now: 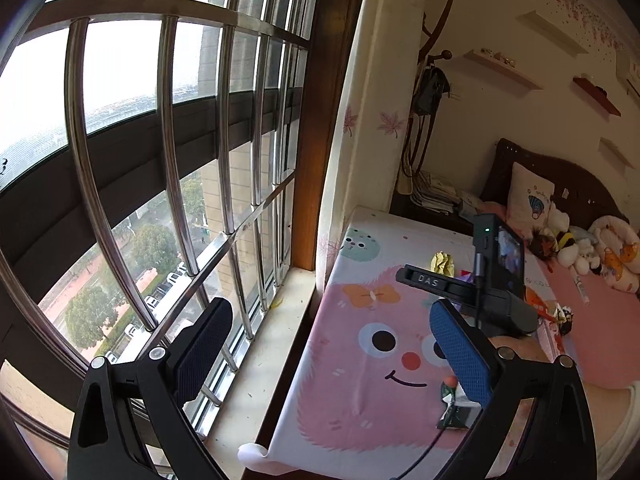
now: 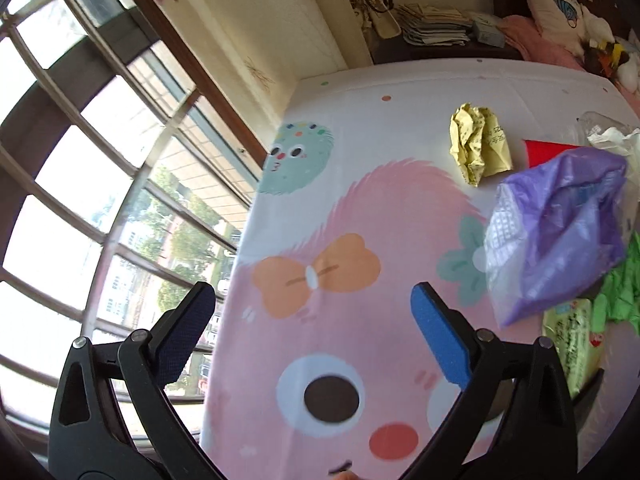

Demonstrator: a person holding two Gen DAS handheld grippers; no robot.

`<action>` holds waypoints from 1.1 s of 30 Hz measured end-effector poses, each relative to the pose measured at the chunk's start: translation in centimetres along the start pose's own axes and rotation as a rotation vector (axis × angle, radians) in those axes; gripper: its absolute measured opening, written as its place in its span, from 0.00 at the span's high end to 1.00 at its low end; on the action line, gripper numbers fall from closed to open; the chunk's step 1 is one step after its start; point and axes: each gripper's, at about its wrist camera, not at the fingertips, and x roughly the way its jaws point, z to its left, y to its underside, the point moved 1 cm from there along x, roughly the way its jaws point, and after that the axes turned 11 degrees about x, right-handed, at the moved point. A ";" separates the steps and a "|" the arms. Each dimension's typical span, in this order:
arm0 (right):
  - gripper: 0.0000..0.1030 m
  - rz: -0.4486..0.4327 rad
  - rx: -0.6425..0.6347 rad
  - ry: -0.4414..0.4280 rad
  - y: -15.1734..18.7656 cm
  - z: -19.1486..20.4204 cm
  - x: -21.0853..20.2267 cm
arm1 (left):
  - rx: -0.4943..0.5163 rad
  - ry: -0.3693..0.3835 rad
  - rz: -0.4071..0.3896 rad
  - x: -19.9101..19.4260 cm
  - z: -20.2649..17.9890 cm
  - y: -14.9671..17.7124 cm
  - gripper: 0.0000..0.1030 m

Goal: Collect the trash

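Both grippers, left gripper [image 1: 334,354] and right gripper [image 2: 312,330], spread wide, empty. Probably staged above the table [image 2: 360,92] for reaching the yellow paper wad [image 2: 480,144].

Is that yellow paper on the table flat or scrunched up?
Scrunched up. The yellow paper is a creased, lumpy wad lying on the cartoon tablecloth, untouched by either gripper.

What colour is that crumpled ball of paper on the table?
Pale yellow with small dark print, the crumpled paper ball shows best in the right wrist view.
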 end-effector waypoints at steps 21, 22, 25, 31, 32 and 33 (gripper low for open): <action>0.05 -0.108 0.014 0.395 17.3 -23.6 -37.3 | 0.212 0.314 0.304 -4.8 -24.6 8.5 0.03; 0.05 -0.107 0.008 0.408 18.3 -24.2 -38.0 | 0.221 0.305 0.311 -5.5 -25.6 9.3 0.03; 0.05 -0.113 0.008 0.435 20.7 -25.5 -39.8 | 0.234 0.285 0.332 -6.6 -28.0 11.2 0.03; 0.05 -0.125 0.012 0.476 23.4 -27.7 -41.9 | 0.289 0.206 0.333 -7.5 -30.5 15.0 0.03; 0.05 -0.126 0.011 0.478 23.7 -27.9 -42.0 | 0.296 0.201 0.342 -7.6 -30.8 15.5 0.03; 0.05 -0.118 0.007 0.480 24.1 -28.1 -42.0 | 0.295 0.200 0.351 -7.5 -30.7 15.9 0.03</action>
